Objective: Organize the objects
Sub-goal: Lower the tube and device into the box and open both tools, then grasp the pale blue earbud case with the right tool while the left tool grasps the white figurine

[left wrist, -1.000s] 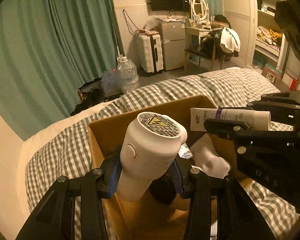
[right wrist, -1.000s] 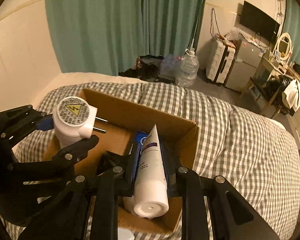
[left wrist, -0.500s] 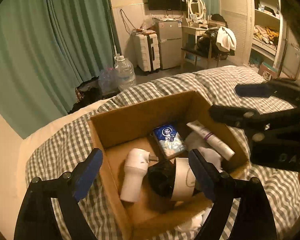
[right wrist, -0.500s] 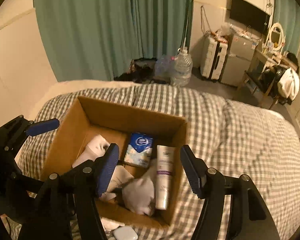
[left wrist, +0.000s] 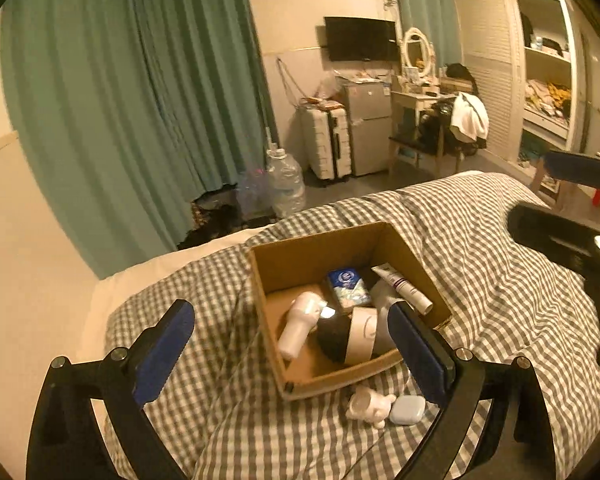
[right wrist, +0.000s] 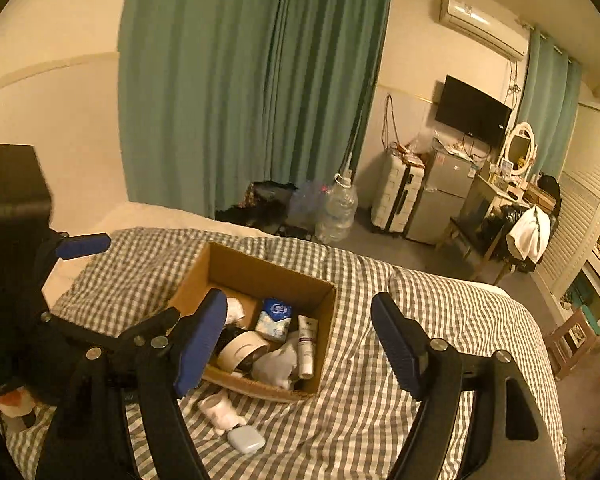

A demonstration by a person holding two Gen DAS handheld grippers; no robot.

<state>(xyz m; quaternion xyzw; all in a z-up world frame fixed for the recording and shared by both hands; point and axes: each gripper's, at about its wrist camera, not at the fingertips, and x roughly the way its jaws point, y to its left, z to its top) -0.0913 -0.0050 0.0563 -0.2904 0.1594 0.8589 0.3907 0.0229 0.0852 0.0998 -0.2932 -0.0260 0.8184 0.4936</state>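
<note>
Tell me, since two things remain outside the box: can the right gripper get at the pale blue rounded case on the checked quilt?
Probably yes: right gripper is open and empty, and pale blue rounded case lies uncovered.

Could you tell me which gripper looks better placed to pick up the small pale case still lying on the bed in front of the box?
Probably the left gripper: its jaws are open and empty, and the pale case lies beside its right finger, just outside the cardboard box. The right gripper is open too, but the case lies low, off to its left.

box (left wrist: 320, 256) brown | bedcover (left wrist: 480, 248) grey-white check | curtain (left wrist: 120, 100) green | pouch (left wrist: 348, 286) seemingly blue-white
</note>
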